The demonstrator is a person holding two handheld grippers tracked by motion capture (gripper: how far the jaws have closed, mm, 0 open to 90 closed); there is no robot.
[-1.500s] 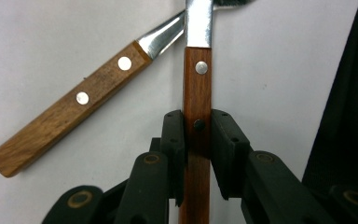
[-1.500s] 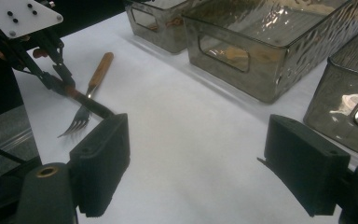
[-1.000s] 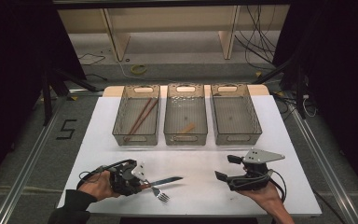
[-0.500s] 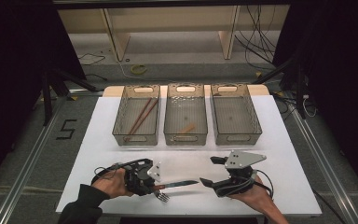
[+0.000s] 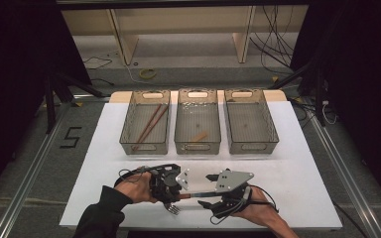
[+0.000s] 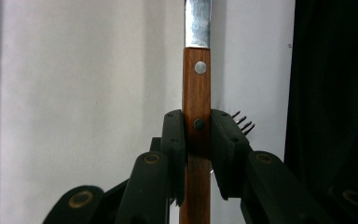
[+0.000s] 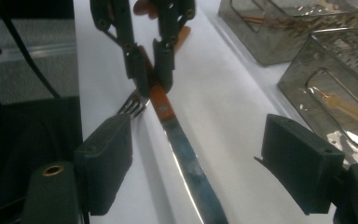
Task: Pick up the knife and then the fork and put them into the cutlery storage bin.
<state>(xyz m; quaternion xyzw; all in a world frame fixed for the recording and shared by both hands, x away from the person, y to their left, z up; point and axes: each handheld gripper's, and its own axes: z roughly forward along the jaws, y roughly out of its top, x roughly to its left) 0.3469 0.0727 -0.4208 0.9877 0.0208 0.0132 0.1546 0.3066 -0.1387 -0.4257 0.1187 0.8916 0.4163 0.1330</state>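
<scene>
L claw point(image 6: 198, 140) is clamped on the wooden handle of a knife point(image 6: 197, 84), jaws pressed on both sides of the wood just below the rivet; in the right gripper view the same knife point(image 7: 177, 135) runs from that grip out toward the camera, blade w/ its tip passing between the R claw's point(image 7: 214, 172) pads. R claw is wide open, one pad each side of the blade, not touching it as far as I can tell. From the high view the knife point(image 5: 198, 195) sits near the front edge of the white counter point(image 5: 297, 178), roughly level btwn the two hands, handle at the L claw point(image 5: 178, 191), blade reaching to the R claw point(image 5: 209, 198). A fork point(image 5: 172, 209) lies on the counter just beside the L claw, tines showing next to the handle point(image 6: 243, 122); nothing grips it. Three clear bins stand at the back: left bin point(image 5: 129, 129) holds chopsticks point(image 5: 149, 125), middle bin point(image 5: 213, 144) has a small wooden piece point(image 5: 199, 136), right bin point(image 5: 273, 129) looks empty. Progress, judging by layout: looks like a sort of utensils into bins, partly done; chopsticks and the small piece are in, knife is picked up but well short of any bin, fork untouched. Left to do, prob.: R claw takes or steadies the blade, knife goes into a bin, then the fork.
</scene>
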